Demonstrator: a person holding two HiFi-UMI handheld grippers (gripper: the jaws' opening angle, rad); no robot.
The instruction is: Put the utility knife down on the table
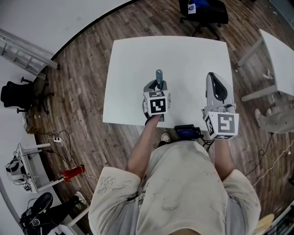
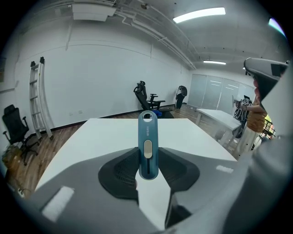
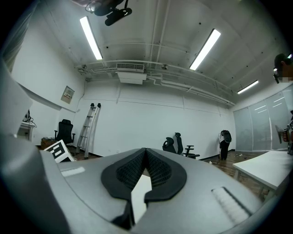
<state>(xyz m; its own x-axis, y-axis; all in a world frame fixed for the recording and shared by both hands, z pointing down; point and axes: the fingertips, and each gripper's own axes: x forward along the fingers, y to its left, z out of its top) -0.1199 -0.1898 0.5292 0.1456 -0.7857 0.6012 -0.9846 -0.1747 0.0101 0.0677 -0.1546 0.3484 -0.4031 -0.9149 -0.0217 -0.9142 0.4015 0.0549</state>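
A blue utility knife [image 2: 148,141] with a grey slider stands between the dark pads of my left gripper [image 2: 148,161], which is shut on its lower end. The knife's tip with the hanging hole points away over the white table [image 2: 100,135]. In the head view the knife [image 1: 159,76] sticks out ahead of the left gripper [image 1: 158,86], above the table's [image 1: 183,59] near middle. My right gripper [image 1: 216,86] hovers over the table's near right part; in the right gripper view its pads [image 3: 158,171] meet at the tip [image 3: 145,154] with nothing between them.
A black box [image 1: 186,132] hangs at the table's near edge. A black office chair [image 1: 204,11] stands beyond the far edge, a second white table [image 1: 280,55] to the right, a ladder [image 1: 23,55] and another chair [image 1: 18,96] to the left. A person [image 2: 256,121] stands at the right.
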